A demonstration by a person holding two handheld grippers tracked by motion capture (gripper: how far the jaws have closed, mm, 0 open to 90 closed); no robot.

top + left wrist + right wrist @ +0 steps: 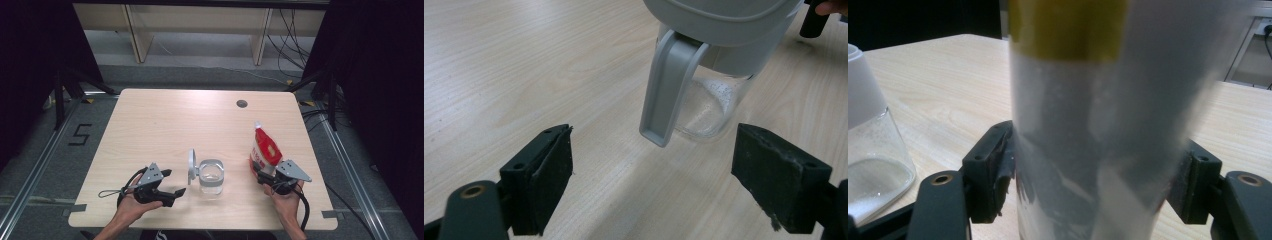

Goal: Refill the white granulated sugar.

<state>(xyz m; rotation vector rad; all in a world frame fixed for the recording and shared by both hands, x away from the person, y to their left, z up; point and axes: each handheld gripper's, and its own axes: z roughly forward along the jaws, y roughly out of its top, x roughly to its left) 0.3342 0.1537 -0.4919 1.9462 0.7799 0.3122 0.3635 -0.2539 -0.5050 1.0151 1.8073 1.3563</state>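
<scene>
Right of the clear jar (pixel 211 176), the right claw (pixel 261 172) has its pads against a red-and-white pouch (pixel 264 149), clamped on it as it stands upright on the counter (pixel 165 120). Left of the jar, the left claw (pixel 175 182) gapes wide, empty, facing the jar's flipped-open grey lid (pixel 191 166).

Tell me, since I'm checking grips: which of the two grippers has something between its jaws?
The right gripper: its jaws close around the red and white bag. The left gripper stands open and empty, apart from the clear jar.
</scene>
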